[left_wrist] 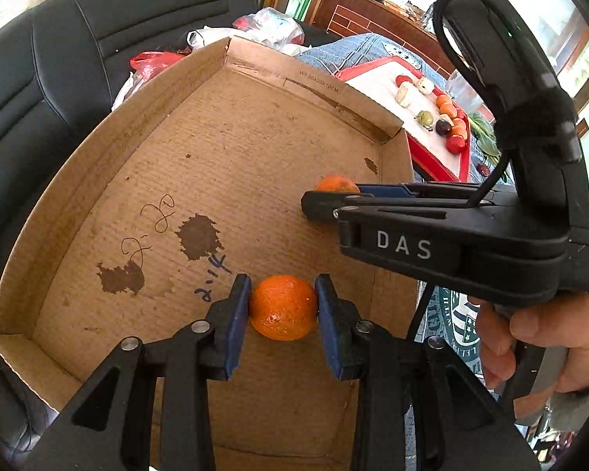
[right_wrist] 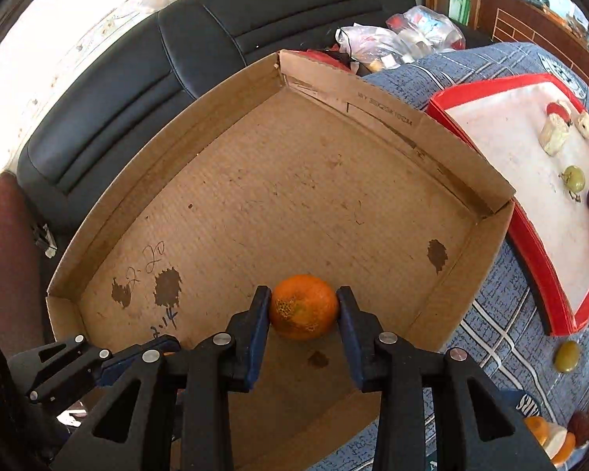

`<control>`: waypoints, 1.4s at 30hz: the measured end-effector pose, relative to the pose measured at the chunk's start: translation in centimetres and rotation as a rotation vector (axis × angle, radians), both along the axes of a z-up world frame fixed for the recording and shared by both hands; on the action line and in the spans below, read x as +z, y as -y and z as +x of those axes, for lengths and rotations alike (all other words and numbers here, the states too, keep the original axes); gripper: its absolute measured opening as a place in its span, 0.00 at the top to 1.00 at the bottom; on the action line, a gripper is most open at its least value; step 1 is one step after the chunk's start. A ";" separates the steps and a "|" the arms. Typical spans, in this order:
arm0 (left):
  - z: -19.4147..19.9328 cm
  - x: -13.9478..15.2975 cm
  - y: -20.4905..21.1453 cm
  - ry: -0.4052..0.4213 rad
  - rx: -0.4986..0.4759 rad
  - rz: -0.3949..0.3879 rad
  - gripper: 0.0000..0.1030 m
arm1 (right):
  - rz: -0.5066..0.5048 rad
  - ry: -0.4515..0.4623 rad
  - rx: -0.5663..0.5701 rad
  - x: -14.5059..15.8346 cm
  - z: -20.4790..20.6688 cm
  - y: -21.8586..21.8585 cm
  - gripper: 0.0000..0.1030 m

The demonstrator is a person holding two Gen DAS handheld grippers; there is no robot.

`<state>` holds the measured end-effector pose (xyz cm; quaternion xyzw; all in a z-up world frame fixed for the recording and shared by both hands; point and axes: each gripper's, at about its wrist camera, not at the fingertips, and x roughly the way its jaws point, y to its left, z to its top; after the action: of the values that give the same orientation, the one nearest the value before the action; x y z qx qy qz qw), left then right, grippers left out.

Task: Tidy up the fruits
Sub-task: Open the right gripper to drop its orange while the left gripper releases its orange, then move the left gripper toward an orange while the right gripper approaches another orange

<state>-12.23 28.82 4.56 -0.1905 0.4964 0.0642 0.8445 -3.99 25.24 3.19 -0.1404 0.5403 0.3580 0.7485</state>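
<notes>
A shallow cardboard tray (left_wrist: 235,149) (right_wrist: 294,196) lies below both grippers. In the left wrist view my left gripper (left_wrist: 282,306) is shut on a small orange (left_wrist: 282,308), its blue pads pressing both sides just above the tray's near floor. My right gripper (right_wrist: 303,308) holds a second orange (right_wrist: 303,306) the same way, pads touching both sides, low over the tray's near right part. From the left wrist view the right gripper (left_wrist: 314,204) shows side-on with that orange (left_wrist: 335,183) half hidden behind its fingers. The left gripper (right_wrist: 153,349) appears at the right wrist view's lower left.
A red tray (right_wrist: 538,274) lined in white, right of the cardboard tray, carries several small fruits (right_wrist: 573,178). A green fruit (right_wrist: 567,355) lies on the blue plaid cloth (right_wrist: 491,333). A black sofa (right_wrist: 176,59) and plastic bags (right_wrist: 392,43) stand behind. A hand (left_wrist: 538,337) grips the right tool.
</notes>
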 end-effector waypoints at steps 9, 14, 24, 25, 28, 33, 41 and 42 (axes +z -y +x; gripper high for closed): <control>0.8 0.1 0.4 -0.041 -0.018 0.000 0.54 | 0.067 0.042 -0.079 3.0 -0.7 3.4 0.41; 1.3 0.5 0.9 -0.058 -0.023 0.007 0.44 | 0.099 0.080 -0.149 5.1 -1.7 7.6 0.33; 2.5 2.6 3.8 -0.067 -0.125 0.103 0.28 | 0.130 0.080 -0.376 5.8 -2.6 18.1 0.26; 2.6 2.8 4.1 -0.066 -0.135 0.109 0.28 | 0.132 0.081 -0.397 5.8 -2.8 19.1 0.26; 2.9 3.5 5.3 -0.061 -0.162 0.122 0.28 | 0.131 0.084 -0.458 5.7 -3.3 21.8 0.26; 3.5 4.2 7.5 -0.053 -0.218 0.125 0.28 | 0.136 0.089 -0.543 5.7 -4.4 25.6 0.25; 4.1 4.1 11.0 -0.056 -0.289 0.095 0.29 | 0.135 0.104 -0.658 5.5 -5.9 31.0 0.25; 4.1 4.0 11.4 -0.059 -0.298 0.090 0.29 | 0.133 0.103 -0.672 5.5 -6.1 31.6 0.25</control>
<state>-8.09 17.40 8.53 -0.0747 0.5402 -0.0341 0.8375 -10.06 -6.37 8.67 0.0766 0.4933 0.1184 0.8583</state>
